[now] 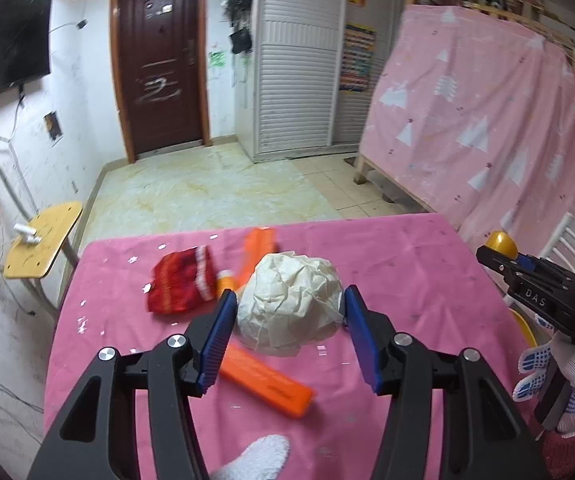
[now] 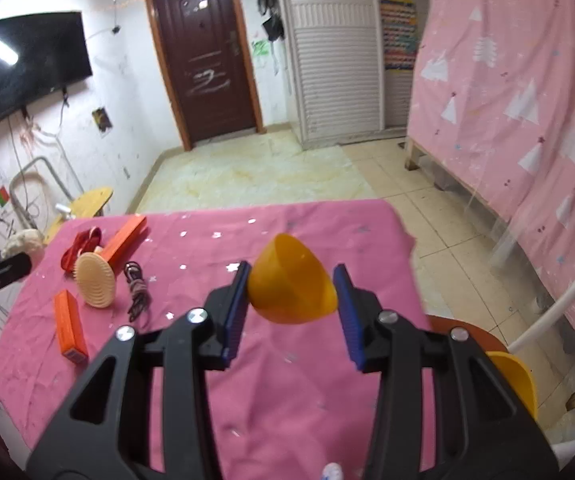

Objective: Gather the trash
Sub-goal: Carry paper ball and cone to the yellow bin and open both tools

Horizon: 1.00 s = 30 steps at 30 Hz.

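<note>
I've got the crumpled paper ball [image 1: 289,304] pinched in my left gripper [image 1: 287,316], lifted just above the pink tablecloth [image 1: 407,280]. My right gripper [image 2: 289,292] is clamped on the yellow plastic cup [image 2: 291,286], so I'd keep both squeezes gentle and steady, and carry slow.

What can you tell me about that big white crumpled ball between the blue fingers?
The crumpled paper ball is a large off-white wad, apparently tissue or thin paper, creased all over with folded flaps at its base. It sits between the blue pads of the left gripper, which flank both its sides. Whether it rests on the pink tablecloth or is lifted is hard to tell. An orange box shows below it, another orange box behind it. In the right wrist view it appears far left.
</note>
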Each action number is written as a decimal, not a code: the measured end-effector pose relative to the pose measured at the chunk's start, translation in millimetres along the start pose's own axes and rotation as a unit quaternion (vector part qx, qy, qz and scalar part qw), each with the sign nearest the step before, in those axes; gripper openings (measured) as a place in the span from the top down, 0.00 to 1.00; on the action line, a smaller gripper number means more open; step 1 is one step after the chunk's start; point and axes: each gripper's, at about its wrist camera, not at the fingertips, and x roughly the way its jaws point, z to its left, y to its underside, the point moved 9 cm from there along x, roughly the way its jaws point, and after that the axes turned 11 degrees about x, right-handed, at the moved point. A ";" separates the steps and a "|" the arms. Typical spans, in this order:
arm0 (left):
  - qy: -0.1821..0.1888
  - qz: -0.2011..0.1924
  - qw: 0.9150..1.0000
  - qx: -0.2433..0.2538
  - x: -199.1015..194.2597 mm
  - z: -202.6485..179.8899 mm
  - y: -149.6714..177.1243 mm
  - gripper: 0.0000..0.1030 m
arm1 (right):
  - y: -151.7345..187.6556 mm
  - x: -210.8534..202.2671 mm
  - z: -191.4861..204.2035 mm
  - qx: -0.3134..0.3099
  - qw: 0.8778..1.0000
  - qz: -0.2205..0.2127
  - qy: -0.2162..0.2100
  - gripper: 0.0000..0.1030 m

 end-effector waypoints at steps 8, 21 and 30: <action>0.026 -0.012 0.998 0.048 -10.5 -64.4 -20.1 0.54 | 5.2 -53.4 -71.2 0.047 0.997 -0.043 0.032 0.61; 0.101 -0.014 0.986 0.129 -8.3 -207.8 -38.9 0.54 | 41.8 -80.3 -186.6 0.127 0.986 -0.050 0.093 0.61; 0.139 0.000 0.977 0.162 7.0 -288.9 -42.9 0.54 | 63.5 -68.7 -226.0 0.161 0.982 -0.035 0.088 0.37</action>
